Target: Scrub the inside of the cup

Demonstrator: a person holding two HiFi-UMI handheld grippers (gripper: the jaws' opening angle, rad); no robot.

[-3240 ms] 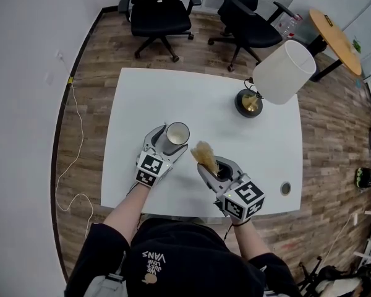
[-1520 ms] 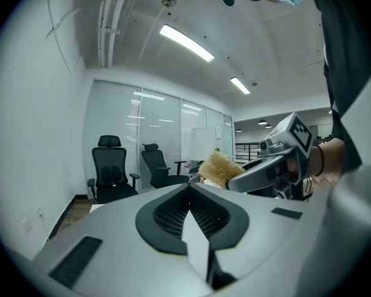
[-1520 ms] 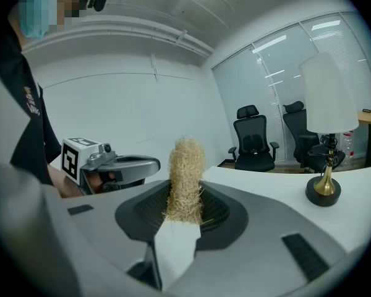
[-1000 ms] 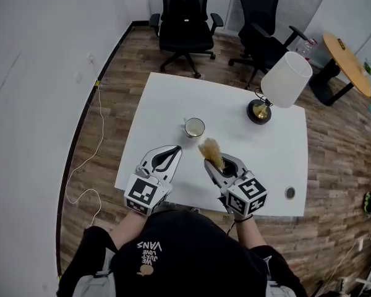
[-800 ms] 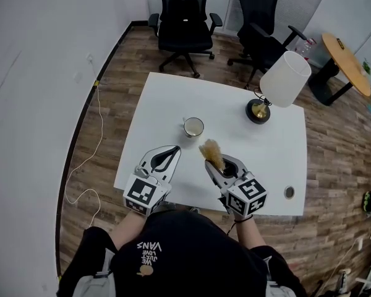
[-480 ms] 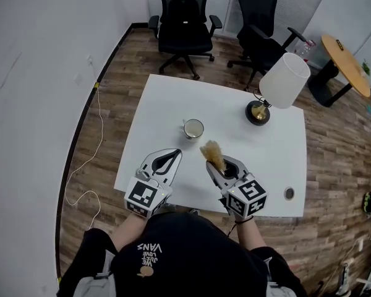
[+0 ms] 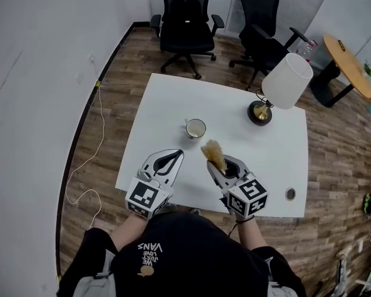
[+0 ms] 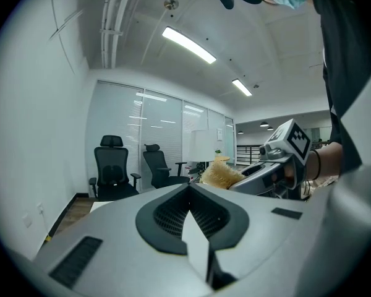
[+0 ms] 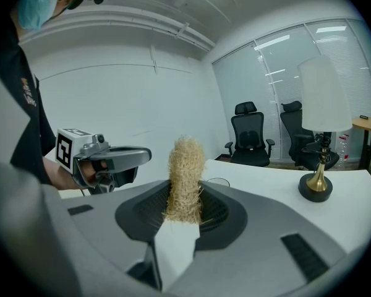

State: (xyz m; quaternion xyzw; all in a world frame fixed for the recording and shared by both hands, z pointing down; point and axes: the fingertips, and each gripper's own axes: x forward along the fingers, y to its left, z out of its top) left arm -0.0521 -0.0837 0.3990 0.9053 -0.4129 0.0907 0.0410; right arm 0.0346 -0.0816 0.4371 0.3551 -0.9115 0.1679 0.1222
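The white cup [image 7: 195,129] stands upright on the white table [image 7: 167,98], alone and beyond both grippers; only its rim [image 9: 217,181] shows in the right gripper view. My left gripper [image 7: 179,153] [image 8: 188,189] hovers near the table's front edge, shut with nothing in it, a short way in front of the cup. My right gripper [image 7: 214,164] [image 9: 180,223] is level with it on the right, shut on a tan fibrous scrubber [image 7: 213,153] [image 9: 185,177] that sticks up from the jaws. Each gripper appears in the other's view: the left gripper [image 9: 108,161], the right gripper [image 8: 277,166].
A table lamp with a white shade [image 7: 287,81] and a round black base [image 7: 260,112] stands at the table's far right. A small round port [image 7: 290,193] sits near the front right corner. Two black office chairs [image 7: 185,17] stand beyond the table on the wood floor.
About three seconds ago my left gripper was closed round the cup; now the cup stands free and the gripper is drawn back, shut. Over the last second nothing moved.
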